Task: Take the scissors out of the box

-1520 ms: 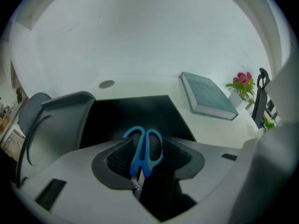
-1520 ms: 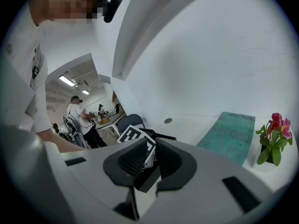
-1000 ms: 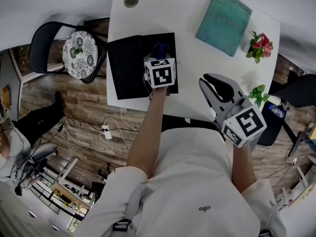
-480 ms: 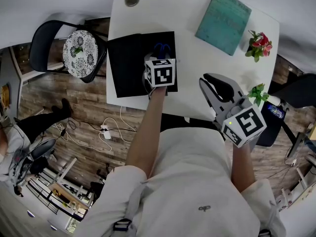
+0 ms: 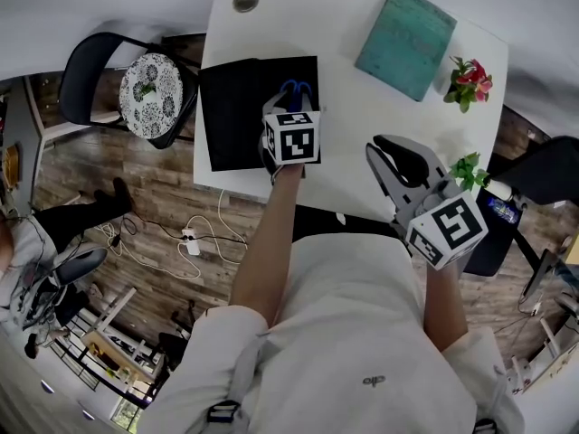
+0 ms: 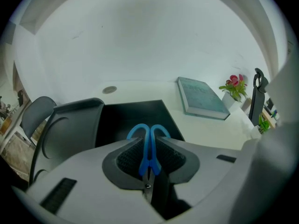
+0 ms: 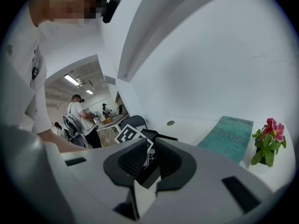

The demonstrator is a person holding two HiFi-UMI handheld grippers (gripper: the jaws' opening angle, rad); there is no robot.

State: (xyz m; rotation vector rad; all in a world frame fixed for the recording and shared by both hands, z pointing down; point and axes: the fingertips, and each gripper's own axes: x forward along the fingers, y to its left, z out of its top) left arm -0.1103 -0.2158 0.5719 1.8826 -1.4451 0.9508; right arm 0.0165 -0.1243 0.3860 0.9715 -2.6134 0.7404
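Blue-handled scissors (image 6: 148, 146) are gripped by their handles in my left gripper (image 6: 148, 155), whose jaws have just been closing on them. The blades run back between the pads and the handle loops stick out in front. In the head view the left gripper (image 5: 291, 107) hangs over the right part of the flat black box (image 5: 233, 116), with the scissors' blue loops (image 5: 295, 88) showing past its marker cube. My right gripper (image 5: 399, 159) is held off the table's near right edge. Its jaws stand a narrow gap apart with nothing between them (image 7: 148, 157).
A teal book (image 5: 405, 27) lies at the table's far right. Beside it are a small red flower pot (image 5: 469, 80) and a green plant (image 5: 470, 168). A round grommet (image 5: 244, 1) sits at the far left. A chair with a patterned cushion (image 5: 149, 91) stands left of the white table (image 5: 353, 116).
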